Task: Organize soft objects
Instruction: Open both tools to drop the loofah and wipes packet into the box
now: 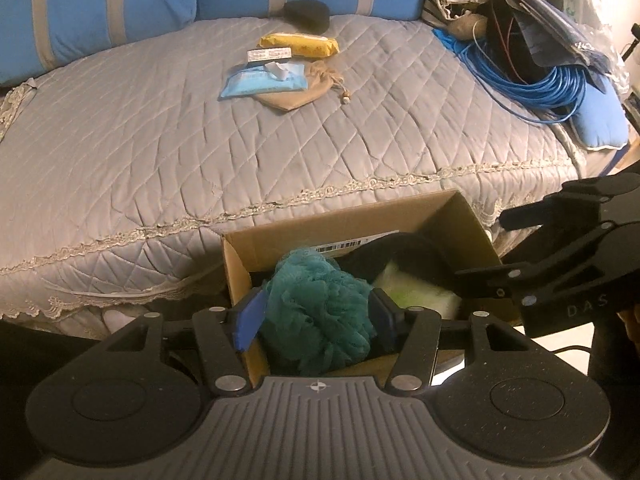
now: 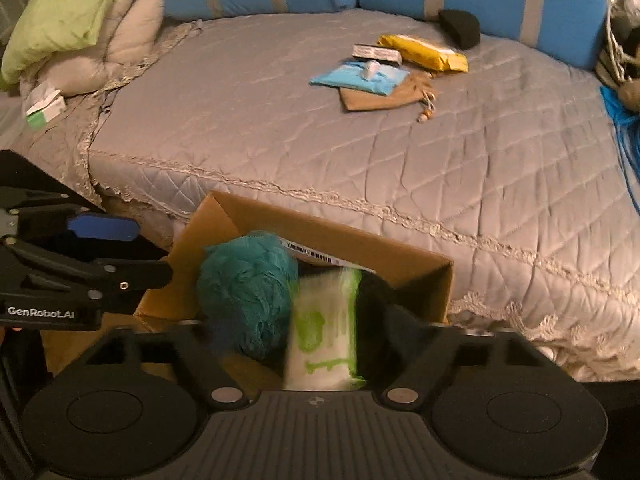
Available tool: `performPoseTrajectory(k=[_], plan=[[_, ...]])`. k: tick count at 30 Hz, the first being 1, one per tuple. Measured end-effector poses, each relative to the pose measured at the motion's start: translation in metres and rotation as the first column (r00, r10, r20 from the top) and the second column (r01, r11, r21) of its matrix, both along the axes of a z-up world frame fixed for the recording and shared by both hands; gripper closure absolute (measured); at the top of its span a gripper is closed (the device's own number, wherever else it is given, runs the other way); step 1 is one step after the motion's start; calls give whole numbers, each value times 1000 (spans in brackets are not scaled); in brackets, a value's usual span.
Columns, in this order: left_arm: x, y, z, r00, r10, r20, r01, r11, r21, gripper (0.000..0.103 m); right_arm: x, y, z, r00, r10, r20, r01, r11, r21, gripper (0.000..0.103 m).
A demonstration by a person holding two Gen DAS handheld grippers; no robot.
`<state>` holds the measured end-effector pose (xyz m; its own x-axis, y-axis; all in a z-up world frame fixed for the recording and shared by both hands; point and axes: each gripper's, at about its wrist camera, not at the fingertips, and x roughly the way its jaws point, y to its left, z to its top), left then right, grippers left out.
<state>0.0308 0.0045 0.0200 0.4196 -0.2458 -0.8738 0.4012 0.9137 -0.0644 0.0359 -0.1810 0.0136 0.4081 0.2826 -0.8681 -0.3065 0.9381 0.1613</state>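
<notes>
Two handheld grippers are hovering over an open brown cardboard box (image 1: 460,216) at the foot of a grey quilted bed (image 1: 160,140). The left gripper (image 1: 316,314) is pinching a teal mesh bath pouf (image 1: 320,308) inside the box. The right gripper (image 2: 316,332), jaws spread wide, is straddling a white-and-green soft packet (image 2: 328,332) lying at the pouf's three o'clock.

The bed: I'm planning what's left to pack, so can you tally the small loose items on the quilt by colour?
Black: 1, pouch
Yellow: 1, packet
White: 1, small box
Blue: 1, wipes pack
Tan: 1, drawstring bag
Total: 5
</notes>
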Motion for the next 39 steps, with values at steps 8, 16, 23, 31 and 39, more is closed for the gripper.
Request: performPoseTrajectory(k=[8, 16, 23, 31, 39], plan=[[3, -2, -7, 1000, -1, -30, 2, 1000, 29, 47, 2, 4, -4, 1000, 9, -20, -10, 999, -36, 3], [6, -1, -15, 997, 6, -71, -2, 999, 45, 30, 4, 2, -12, 998, -20, -59, 15, 996, -84, 0], [11, -4, -20, 994, 11, -109, -5, 999, 54, 30, 6, -2, -9, 997, -58, -54, 54, 996, -77, 0], [20, -5, -18, 992, 5, -123, -4, 1000, 16, 30, 16, -13, 19, 994, -108, -30, 106, 992, -70, 0], [27, -13, -17, 991, 6, -137, -8, 1000, -13, 30, 19, -30, 49, 995, -101, 16, 102, 987, -125, 0]])
